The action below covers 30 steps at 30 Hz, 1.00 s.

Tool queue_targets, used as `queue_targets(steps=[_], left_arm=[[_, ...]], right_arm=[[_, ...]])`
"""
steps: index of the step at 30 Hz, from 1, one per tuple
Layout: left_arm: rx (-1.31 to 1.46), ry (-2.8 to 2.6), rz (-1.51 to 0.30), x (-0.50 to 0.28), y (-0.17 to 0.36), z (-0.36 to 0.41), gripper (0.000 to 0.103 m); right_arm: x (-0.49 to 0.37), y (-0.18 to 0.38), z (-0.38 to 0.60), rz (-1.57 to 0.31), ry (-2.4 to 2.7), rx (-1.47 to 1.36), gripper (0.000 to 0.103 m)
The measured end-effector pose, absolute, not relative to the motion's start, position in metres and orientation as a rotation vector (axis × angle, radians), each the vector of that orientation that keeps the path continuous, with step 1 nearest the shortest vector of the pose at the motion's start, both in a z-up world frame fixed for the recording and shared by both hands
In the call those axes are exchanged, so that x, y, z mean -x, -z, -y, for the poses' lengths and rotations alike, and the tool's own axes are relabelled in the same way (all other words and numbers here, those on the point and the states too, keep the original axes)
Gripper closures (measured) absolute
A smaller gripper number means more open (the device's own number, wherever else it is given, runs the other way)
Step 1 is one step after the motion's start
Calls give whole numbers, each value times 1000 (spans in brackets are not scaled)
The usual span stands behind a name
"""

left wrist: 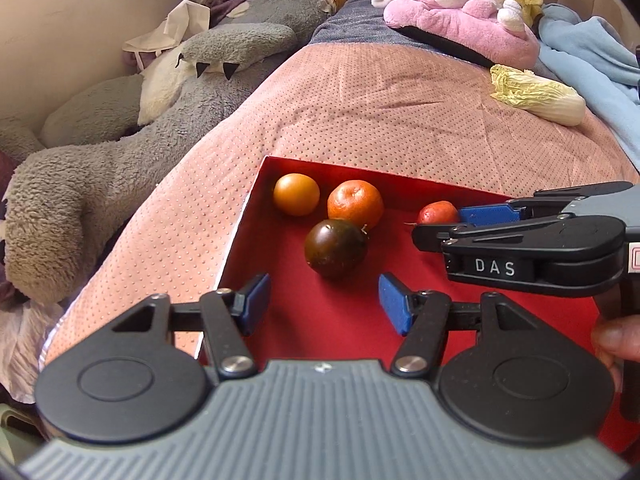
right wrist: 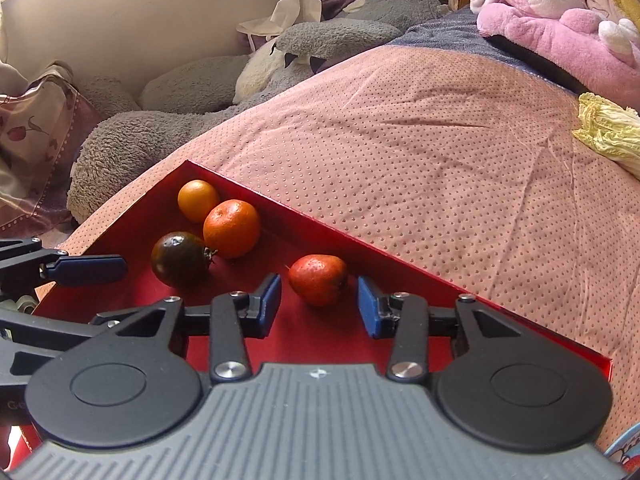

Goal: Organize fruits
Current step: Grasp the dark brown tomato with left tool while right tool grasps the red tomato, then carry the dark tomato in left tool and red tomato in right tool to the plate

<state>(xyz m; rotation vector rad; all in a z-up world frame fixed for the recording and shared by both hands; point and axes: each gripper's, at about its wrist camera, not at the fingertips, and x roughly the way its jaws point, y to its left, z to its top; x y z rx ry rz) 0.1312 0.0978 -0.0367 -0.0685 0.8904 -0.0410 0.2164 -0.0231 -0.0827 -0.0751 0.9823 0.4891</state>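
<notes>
A shallow red tray [right wrist: 400, 258] on a dimpled pink mat [right wrist: 440, 152] holds two glossy round oranges [right wrist: 231, 228], a dark tomato [right wrist: 179, 258] and a small red pear [right wrist: 318, 279]. The right gripper [right wrist: 319, 305], blue-padded jaws parted, straddles the pear without touching; the left gripper [left wrist: 320, 303] hangs released just short of the tomato.

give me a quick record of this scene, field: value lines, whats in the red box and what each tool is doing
surface: pink dotted blanket
container: red box, open top
in box: yellow-orange fruit; orange mandarin; dark tomato; small red pear-shaped fruit
outside box: napa cabbage on the blanket
left tool: open, nothing between its pads, aimed toward the dark tomato
right tool: pads either side of the red fruit, gaps visible, not pressing
background: grey plush; pink plush
</notes>
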Motion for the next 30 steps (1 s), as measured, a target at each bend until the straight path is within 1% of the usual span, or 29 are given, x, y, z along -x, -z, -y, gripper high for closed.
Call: queue_targets(steps=[1,2,6,13,17,19,30], left_arm=[[65,43,-895,-133,37,-97,40],[62,44,-901,-135,38,-97,40],[55,51,-922,-145,43,-96,40],[53,31,-915,-153,44,-96,42],[50,13,-904,-154,45,-94,51],[67,22,-903,-153,44,-92,63],[83,-23,-889,-127,33,-78,64]], right_arm=[[-217,84,22,-980,-489,76,63],[-216,85,22,-974,-485,79,64],[-216,86,28,-969,-476,63,64],[-187,67,64,-941,-473,6,64],[-162,57,88,-930,-462,-23,65],[-149,53,99,-929,-450,-33,64],[-98,37,129,-913,-437,-22,65]])
